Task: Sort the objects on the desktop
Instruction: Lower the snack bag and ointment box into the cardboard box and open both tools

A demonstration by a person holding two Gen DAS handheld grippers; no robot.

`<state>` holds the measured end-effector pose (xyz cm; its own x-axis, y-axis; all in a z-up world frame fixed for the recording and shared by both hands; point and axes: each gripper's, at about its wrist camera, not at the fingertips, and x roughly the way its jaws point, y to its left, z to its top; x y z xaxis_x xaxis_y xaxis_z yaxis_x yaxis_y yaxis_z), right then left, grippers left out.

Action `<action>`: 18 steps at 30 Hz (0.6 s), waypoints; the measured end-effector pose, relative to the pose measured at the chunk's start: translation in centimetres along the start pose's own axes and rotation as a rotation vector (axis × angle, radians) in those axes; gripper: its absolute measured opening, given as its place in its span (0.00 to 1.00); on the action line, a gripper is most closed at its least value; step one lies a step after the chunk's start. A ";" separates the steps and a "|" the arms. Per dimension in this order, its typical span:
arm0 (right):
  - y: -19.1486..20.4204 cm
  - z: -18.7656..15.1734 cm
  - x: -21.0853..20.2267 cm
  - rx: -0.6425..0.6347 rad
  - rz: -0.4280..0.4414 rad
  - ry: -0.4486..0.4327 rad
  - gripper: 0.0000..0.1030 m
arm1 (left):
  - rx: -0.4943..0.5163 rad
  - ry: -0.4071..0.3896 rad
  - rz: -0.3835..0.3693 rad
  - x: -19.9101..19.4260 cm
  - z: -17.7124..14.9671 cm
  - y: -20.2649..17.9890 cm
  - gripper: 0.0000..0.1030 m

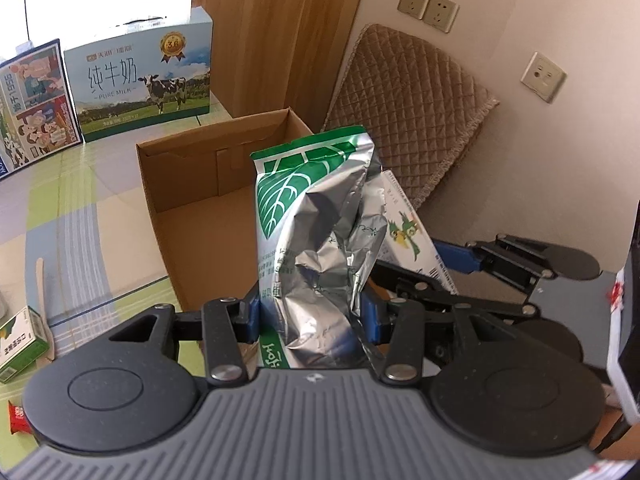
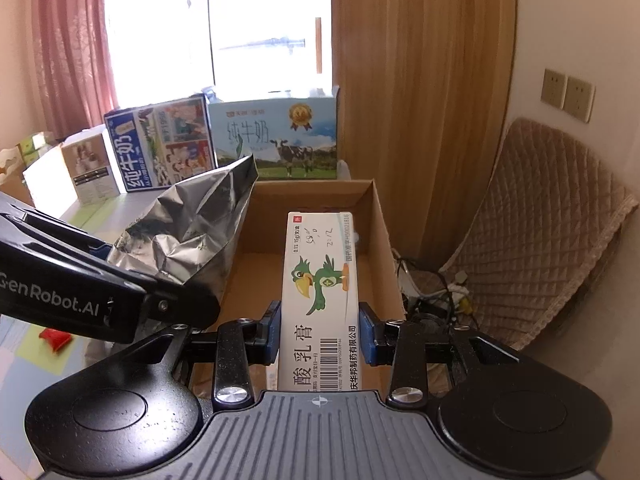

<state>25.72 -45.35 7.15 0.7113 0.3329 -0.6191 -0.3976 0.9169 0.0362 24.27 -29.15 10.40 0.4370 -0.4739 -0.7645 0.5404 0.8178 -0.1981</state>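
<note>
Closest to my left lens, the left hand-held gripper [image 1: 311, 318] is clamping a crumpled silver-and-green foil pouch [image 1: 316, 216], its blue pads pressing the pouch's lower part from both sides. I am seeing the pouch standing upright in the middle of the frame, in front of an open cardboard box [image 1: 188, 184] whose brown floor is showing to the pouch's left. At right centre of this view, the right hand-held gripper [image 1: 452, 272] is reaching in just beside the pouch with a white carton tucked behind the foil.

From the right wrist view, the right hand-held gripper [image 2: 318, 334] is squeezing a white ointment box [image 2: 320, 300] printed with a green cartoon bird, held lengthwise and pointing away from the lens over the cardboard box [image 2: 384, 240]. The foil pouch [image 2: 192, 236] is sitting at left centre, just beside the ointment box, with the left hand-held gripper [image 2: 132, 276] coming in from the left edge.

On the bench [image 1: 72, 216], covered with a green and grey checked cloth, two milk cartons [image 1: 140, 80] are standing at the upper left. A small green box [image 1: 20, 340] and a red wrapper [image 1: 18, 420] are lying at the lower left edge. A quilted beige cushion [image 1: 408, 112] is leaning against the wall at upper right.
</note>
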 end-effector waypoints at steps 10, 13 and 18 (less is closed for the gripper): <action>-1.4 -0.4 4.2 0.038 -0.001 0.066 0.34 | -0.059 0.048 0.016 4.2 0.4 2.2 0.40; -1.7 -0.6 5.1 0.044 -0.001 0.084 0.34 | -0.076 0.062 0.022 5.0 0.1 2.8 0.40; -1.8 -0.9 6.0 0.051 -0.003 0.102 0.34 | -0.082 0.076 0.031 5.7 -0.4 3.1 0.44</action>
<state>30.20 -45.16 2.63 0.6486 0.3083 -0.6959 -0.3636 0.9287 0.0725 28.15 -29.22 5.16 0.3951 -0.4241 -0.8149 0.4652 0.8573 -0.2207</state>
